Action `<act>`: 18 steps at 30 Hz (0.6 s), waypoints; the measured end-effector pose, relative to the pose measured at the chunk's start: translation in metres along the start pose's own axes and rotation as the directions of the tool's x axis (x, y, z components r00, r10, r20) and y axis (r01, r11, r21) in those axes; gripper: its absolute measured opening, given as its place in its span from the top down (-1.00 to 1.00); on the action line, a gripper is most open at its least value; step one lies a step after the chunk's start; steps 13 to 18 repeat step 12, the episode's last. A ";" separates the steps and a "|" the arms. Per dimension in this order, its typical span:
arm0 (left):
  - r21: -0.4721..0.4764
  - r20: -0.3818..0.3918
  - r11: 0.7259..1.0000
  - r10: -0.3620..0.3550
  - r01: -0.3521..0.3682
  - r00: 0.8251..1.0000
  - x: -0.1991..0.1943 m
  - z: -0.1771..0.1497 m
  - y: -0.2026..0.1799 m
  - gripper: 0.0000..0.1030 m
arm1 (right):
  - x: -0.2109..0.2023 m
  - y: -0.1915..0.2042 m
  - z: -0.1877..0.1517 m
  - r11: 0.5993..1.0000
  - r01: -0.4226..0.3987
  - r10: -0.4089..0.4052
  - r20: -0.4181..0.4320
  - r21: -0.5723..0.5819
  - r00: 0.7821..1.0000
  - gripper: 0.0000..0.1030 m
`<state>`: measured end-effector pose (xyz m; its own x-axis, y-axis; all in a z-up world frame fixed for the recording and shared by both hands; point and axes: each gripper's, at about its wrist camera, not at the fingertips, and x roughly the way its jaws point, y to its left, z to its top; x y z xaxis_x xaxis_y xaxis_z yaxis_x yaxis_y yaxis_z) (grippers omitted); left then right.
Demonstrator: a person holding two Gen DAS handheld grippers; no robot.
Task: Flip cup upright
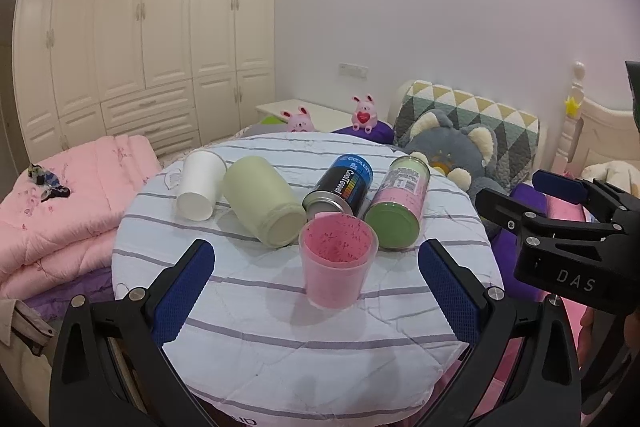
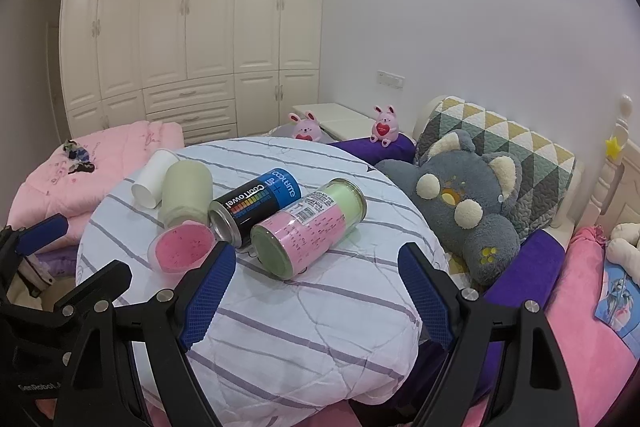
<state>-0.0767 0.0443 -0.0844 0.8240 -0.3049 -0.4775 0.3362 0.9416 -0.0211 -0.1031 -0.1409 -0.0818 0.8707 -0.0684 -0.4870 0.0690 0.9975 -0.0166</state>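
Two tools hang open over a round counter where the pink cup stands upright.

Left tool (image 1: 316,291) has its blue pads spread wide on either side of the pink cup (image 1: 338,263), touching nothing; the cup sits mouth up on the striped cloth of the counter (image 1: 280,339), near its front middle. Right tool (image 2: 316,291) is likewise spread wide and holds nothing, off to the right of the cup. Just behind the cup lie four things on their sides: a white paper cup (image 1: 199,185), a pale green tumbler (image 1: 262,201), a black and blue can (image 1: 340,187) and a pink and green can (image 1: 398,203). Beyond the counter, a grey plush toy (image 2: 464,203) rests on the bed.
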 end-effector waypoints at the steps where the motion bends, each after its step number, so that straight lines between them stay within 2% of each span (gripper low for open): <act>1: 0.000 -0.001 1.000 -0.006 0.006 1.000 0.000 0.000 0.000 -1.00 | 0.000 0.000 0.000 1.000 -0.001 0.001 0.000 0.001 1.000 -0.64; 6: 0.000 -0.006 1.000 -0.023 0.023 1.000 -0.002 0.000 -0.001 -1.00 | -0.001 0.001 -0.001 1.000 -0.002 0.002 -0.001 0.000 1.000 -0.64; 18: 0.014 -0.005 1.000 -0.007 0.007 1.000 -0.002 0.001 -0.005 -1.00 | -0.001 0.001 -0.002 1.000 -0.005 0.005 -0.008 -0.002 1.000 -0.64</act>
